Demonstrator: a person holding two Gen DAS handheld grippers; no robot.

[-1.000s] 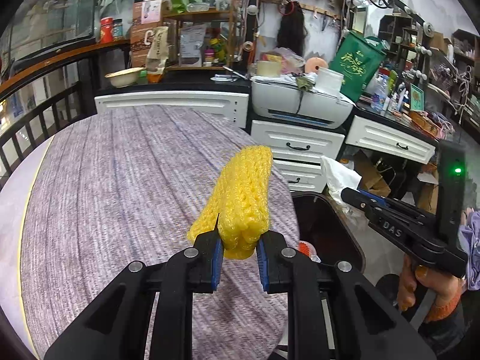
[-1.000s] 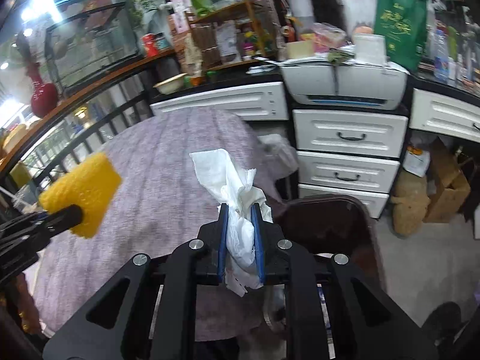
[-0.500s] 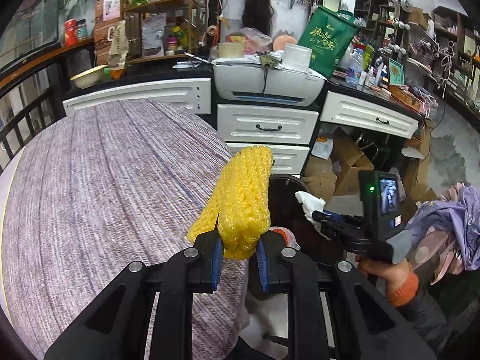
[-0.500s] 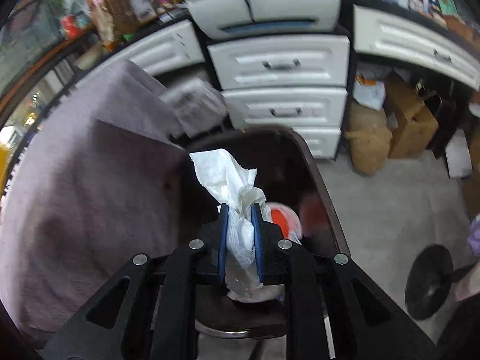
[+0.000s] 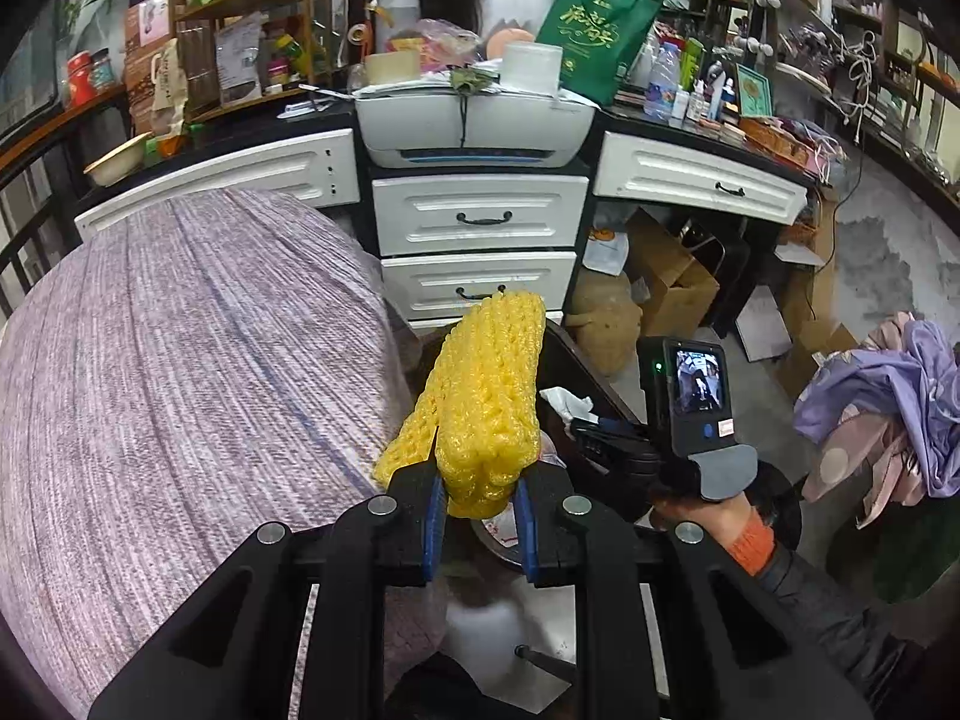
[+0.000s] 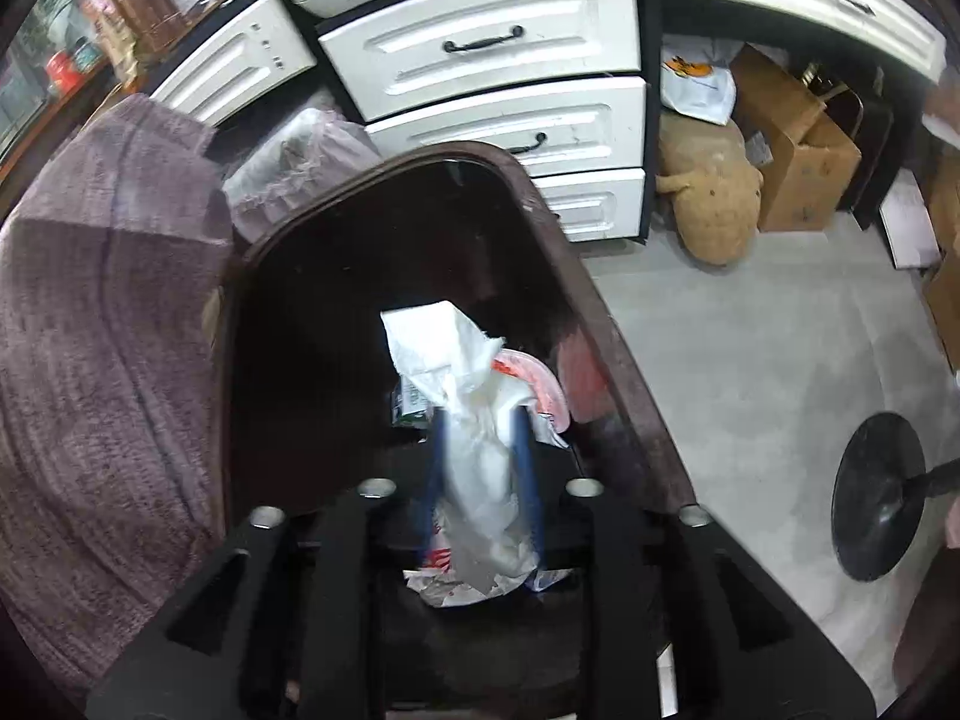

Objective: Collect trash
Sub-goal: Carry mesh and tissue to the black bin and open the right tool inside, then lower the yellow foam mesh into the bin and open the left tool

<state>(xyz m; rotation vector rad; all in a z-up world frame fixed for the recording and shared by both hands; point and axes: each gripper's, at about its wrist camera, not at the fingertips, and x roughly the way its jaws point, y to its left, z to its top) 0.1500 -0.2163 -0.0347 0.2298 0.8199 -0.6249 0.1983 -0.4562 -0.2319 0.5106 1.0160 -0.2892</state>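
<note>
My left gripper (image 5: pixel 477 486) is shut on a yellow foam net sleeve (image 5: pixel 486 396) and holds it in the air past the table's right edge. My right gripper (image 6: pixel 480 420) holds a crumpled white tissue (image 6: pixel 474 414) over the open dark brown trash bin (image 6: pixel 606 324). Its jaws look slightly parted and blurred, with the tissue still between them. Red and white wrappers (image 6: pixel 531 381) lie inside the bin. In the left wrist view the right gripper (image 5: pixel 585 420) shows with the tissue (image 5: pixel 564 402) above the bin (image 5: pixel 576 360).
A table with a purple-grey cloth (image 5: pixel 180 372) lies to the left of the bin. White drawers (image 5: pixel 480 216) and a printer (image 5: pixel 474 126) stand behind. Cardboard boxes (image 6: pixel 804 150) and a black stool base (image 6: pixel 879 495) stand on the floor at right.
Both grippers swung right from the table toward the bin. The right gripper dropped down over the bin opening and its jaws seem to have loosened on the tissue.
</note>
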